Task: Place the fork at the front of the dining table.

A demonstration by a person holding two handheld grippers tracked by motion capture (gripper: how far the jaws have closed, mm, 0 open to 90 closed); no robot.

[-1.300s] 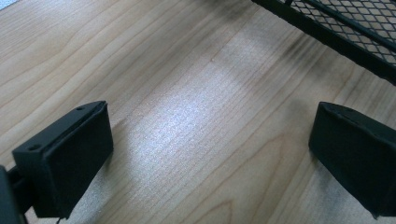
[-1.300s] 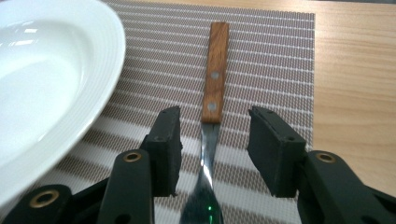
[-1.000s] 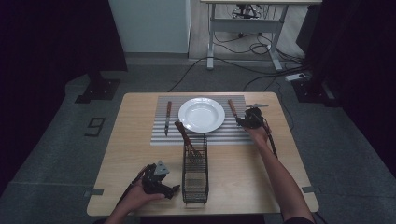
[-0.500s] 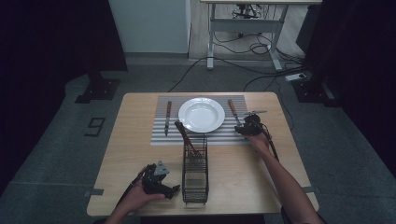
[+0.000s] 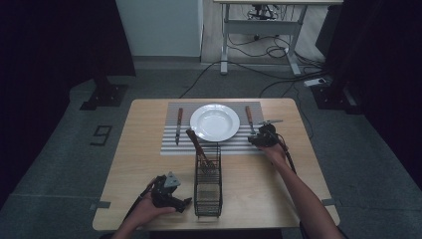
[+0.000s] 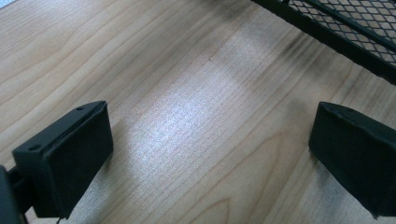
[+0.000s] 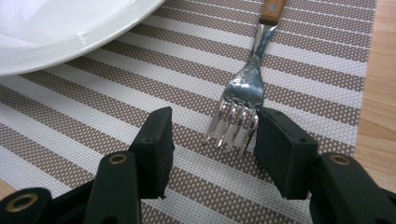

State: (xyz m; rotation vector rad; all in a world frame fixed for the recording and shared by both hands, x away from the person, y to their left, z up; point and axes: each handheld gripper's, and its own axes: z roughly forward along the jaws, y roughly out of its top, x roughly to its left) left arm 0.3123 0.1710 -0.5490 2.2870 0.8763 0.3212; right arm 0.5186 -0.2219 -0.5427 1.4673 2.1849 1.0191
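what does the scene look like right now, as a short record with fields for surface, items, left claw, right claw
surface: wooden table with a striped placemat
items: white plate centred on the placemat; knife to its left; fork to its right, tines toward the person; black wire basket with a wooden-handled utensil sticking out
left claw: open, over bare table beside the basket, nothing between the jaws
right claw: open, low over the placemat, fork tines between the jaws, one jaw right against them
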